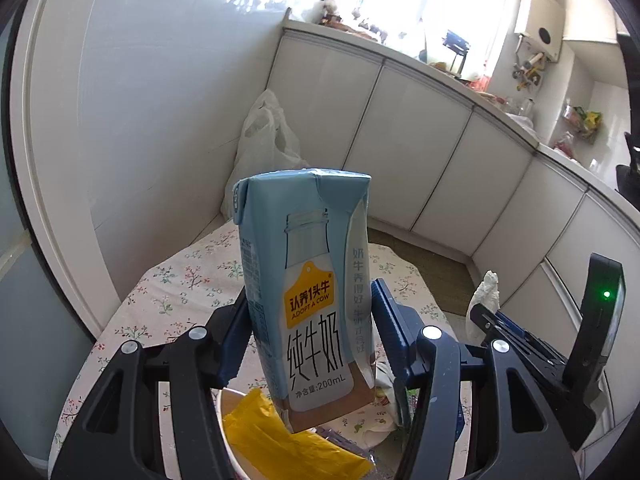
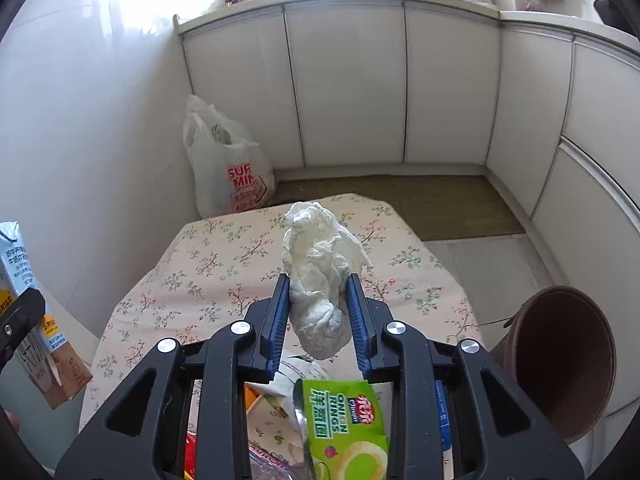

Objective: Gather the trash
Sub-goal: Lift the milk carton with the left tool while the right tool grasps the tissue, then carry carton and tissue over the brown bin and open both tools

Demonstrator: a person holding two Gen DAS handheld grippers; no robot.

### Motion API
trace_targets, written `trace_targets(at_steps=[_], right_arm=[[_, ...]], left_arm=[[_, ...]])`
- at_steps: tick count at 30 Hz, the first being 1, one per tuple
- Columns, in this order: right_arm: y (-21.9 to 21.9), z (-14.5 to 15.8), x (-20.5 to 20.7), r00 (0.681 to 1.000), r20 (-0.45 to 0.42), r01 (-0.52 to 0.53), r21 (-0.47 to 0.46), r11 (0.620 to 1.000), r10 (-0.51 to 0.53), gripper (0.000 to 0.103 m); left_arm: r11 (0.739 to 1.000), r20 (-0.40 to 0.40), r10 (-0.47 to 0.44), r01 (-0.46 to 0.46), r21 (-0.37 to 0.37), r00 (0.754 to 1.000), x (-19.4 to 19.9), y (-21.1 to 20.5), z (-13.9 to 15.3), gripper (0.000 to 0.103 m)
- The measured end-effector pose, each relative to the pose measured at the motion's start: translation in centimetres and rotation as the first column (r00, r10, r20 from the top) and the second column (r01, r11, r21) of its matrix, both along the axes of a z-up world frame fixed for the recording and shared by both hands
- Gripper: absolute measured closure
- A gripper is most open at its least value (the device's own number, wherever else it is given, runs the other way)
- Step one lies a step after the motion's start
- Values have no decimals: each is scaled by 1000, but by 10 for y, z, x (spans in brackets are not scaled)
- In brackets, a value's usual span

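Nearest the left wrist camera are the black arms of the left gripper (image 1: 310,312), and between its blue pads stands a milk carton (image 1: 310,292), upright and label forward. The pads bear on its two narrow sides, so the carton is clamped and held clear of the table (image 1: 176,280). Directly below the jaws sits a paper cup (image 1: 232,420) with a yellow wrapper (image 1: 280,440) lying in it; the carton appears to be carried upright so that any dregs stay in.

The right gripper (image 2: 318,312) is closed on a crumpled white tissue (image 2: 320,280). The wad is pinched at its lower half, and its loose upper part fans out above the fingertips. It hangs above the floral tablecloth, touching nothing else. Beneath this gripper lie a green onion-rings packet (image 2: 344,420) and other wrappers, judged to be trash not yet collected.

The views differ as follows. Only the right wrist view shows the brown bin (image 2: 568,364), tilted with its mouth toward the camera, to the right of the right gripper beside the table edge; this is judged the likely destination. The same view shows printing on the white plastic bag (image 2: 230,176) on the floor beyond the table's far left corner; the left view shows that bag only in part, behind the carton. The left view alone shows the cup and yellow wrapper. Each view catches the other gripper and its load at its margin.

Both items are lifted; neither is yet deposited.
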State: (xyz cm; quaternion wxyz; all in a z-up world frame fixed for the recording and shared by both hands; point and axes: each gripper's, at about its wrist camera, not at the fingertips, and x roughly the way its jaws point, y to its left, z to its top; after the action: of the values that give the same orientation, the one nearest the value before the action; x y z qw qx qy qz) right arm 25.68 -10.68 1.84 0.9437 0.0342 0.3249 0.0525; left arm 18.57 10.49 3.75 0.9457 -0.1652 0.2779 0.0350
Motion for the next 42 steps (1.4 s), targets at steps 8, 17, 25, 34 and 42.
trace_targets(at_steps=[8, 17, 25, 34, 42], right_arm=[[-74, 29, -53, 984, 134, 118, 18, 993, -119, 75], [-196, 15, -70, 927, 111, 350, 93, 932, -359, 74], [-277, -16, -66, 856, -9, 514, 126, 849, -517, 74], [-304, -35, -63, 801, -54, 598, 115, 793, -596, 72], [-332, -41, -70, 747, -61, 665, 106, 740, -662, 51]], left_arm=[[994, 46, -106, 105, 28, 993, 0, -69, 10, 46], [957, 49, -288, 286, 47, 956, 8, -184, 14, 46], [917, 4, -399, 399, -9, 917, 30, -278, 2, 46], [874, -88, -486, 483, -61, 869, 57, -347, -29, 46], [852, -177, -521, 497, -163, 835, 81, -369, -54, 46]])
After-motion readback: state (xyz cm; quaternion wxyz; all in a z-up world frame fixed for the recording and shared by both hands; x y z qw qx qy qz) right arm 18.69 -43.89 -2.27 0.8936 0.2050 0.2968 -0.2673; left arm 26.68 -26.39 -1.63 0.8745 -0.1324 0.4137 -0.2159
